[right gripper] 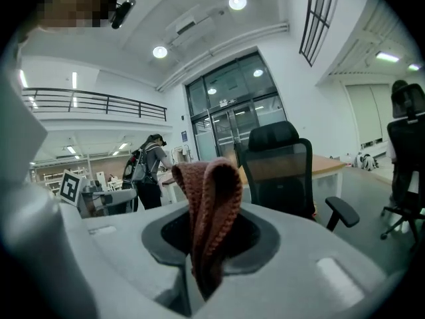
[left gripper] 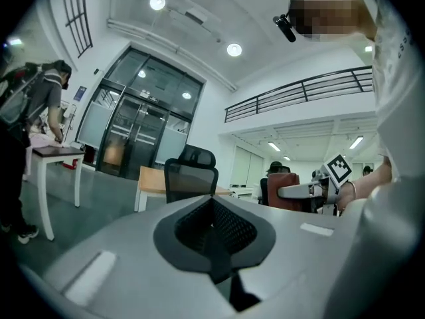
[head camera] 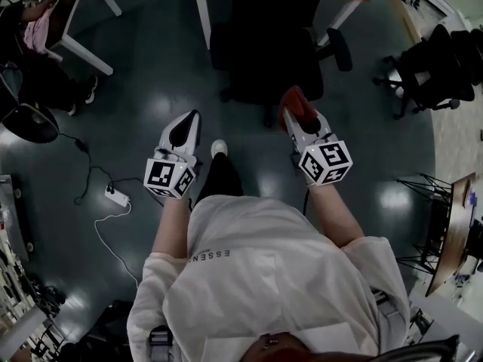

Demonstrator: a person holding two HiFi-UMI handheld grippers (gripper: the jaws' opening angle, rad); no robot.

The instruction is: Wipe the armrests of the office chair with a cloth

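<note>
A black office chair (head camera: 273, 51) stands ahead of me by a wooden desk; its right armrest (head camera: 340, 49) shows, and the chair also appears in the right gripper view (right gripper: 282, 168) and the left gripper view (left gripper: 191, 178). My right gripper (head camera: 293, 105) is shut on a reddish-brown knitted cloth (right gripper: 211, 208), whose fold sticks up out of the jaws; in the head view the cloth (head camera: 296, 104) sits just short of the chair's seat. My left gripper (head camera: 183, 130) is held lower left of the chair, shut with nothing in it.
A second black chair (head camera: 438, 70) stands at the right. White table legs (head camera: 79, 47) and a person (right gripper: 147, 171) are at the left. A power strip with cables (head camera: 117, 196) lies on the dark floor at lower left. A wire rack (head camera: 434, 217) is at right.
</note>
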